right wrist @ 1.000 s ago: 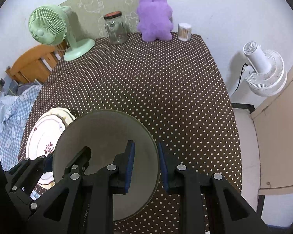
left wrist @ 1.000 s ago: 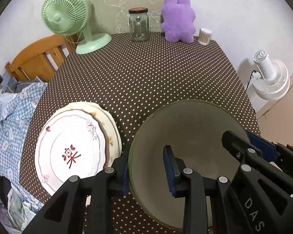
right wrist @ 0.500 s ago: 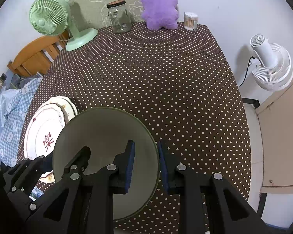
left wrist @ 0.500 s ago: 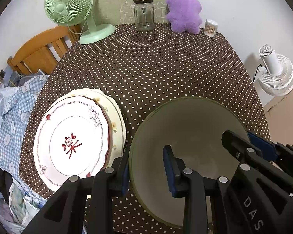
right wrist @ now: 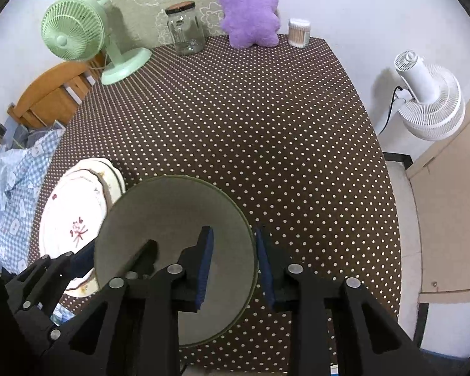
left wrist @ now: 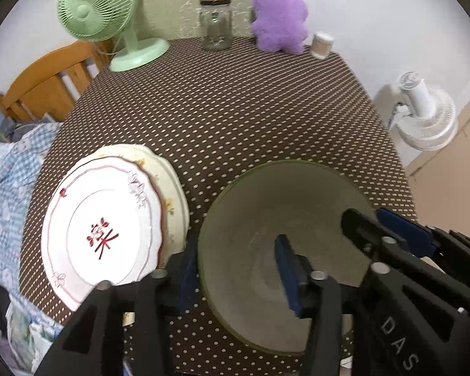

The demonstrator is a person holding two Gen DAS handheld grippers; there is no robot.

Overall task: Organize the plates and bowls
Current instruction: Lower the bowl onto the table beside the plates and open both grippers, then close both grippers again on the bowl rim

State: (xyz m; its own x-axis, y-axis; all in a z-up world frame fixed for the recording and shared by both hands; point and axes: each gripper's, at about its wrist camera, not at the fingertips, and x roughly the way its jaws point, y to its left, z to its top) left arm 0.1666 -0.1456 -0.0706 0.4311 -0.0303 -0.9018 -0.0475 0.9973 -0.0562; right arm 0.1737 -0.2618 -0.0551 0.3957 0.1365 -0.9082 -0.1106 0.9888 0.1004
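A large grey-green bowl (left wrist: 285, 206) (right wrist: 172, 219) sits near the front edge of the dotted brown tablecloth (left wrist: 235, 109). My left gripper (left wrist: 235, 250) straddles the bowl's left rim. Its jaws are opening, and the inner pad stands well clear of the wall. My right gripper (right wrist: 233, 235) straddles the right rim. Its jaws are opening too, with a gap between the inner pad and the rim. A stack of white floral plates (left wrist: 103, 235) (right wrist: 75, 219) lies just left of the bowl. The top plate has a red mark at its centre.
At the table's back stand a green desk fan (right wrist: 75, 34), a glass jar (right wrist: 185, 28), a purple plush toy (right wrist: 250, 15) and a cotton-swab tub (right wrist: 299, 33). A white fan (right wrist: 429, 100) stands on the floor to the right. A wooden chair (left wrist: 47, 84) and blue checked cloth (left wrist: 9, 172) lie to the left.
Both grippers' jaws have spread apart and let go of the bowl's rim. The left jaws have widened far more than the right. The bowl and plates keep their places.
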